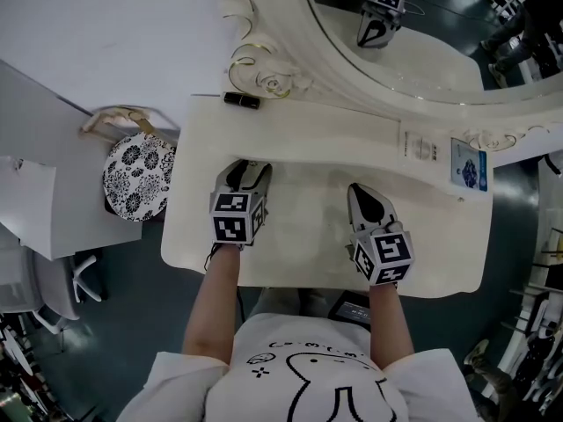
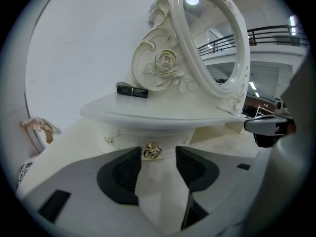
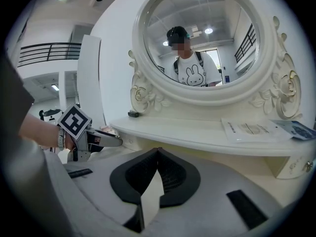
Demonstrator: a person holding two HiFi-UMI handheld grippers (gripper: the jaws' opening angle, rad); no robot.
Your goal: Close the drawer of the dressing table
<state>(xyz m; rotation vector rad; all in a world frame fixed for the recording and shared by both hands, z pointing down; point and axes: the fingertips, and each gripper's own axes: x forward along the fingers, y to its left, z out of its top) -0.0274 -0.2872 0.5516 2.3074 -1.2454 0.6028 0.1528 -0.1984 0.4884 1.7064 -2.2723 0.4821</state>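
The white dressing table (image 1: 299, 253) has a small drawer front with a gold knob (image 2: 152, 151) tucked under its raised shelf (image 2: 163, 113). The drawer front looks flush beneath the shelf edge. My left gripper (image 2: 158, 154) is open right in front of the knob, which shows in the gap between the tips with neither pad pressing on it. In the head view the left gripper (image 1: 249, 170) rests over the tabletop near the shelf. To its right my right gripper (image 1: 361, 193) hovers above the tabletop, its jaws shut with nothing between them (image 3: 158, 152).
A black tube (image 1: 241, 100) lies on the shelf's left end; a leaflet (image 1: 419, 148) and a blue card (image 1: 469, 163) lie at its right end. The oval mirror (image 1: 422, 33) stands behind. A round floral stool (image 1: 139, 177) sits left of the table.
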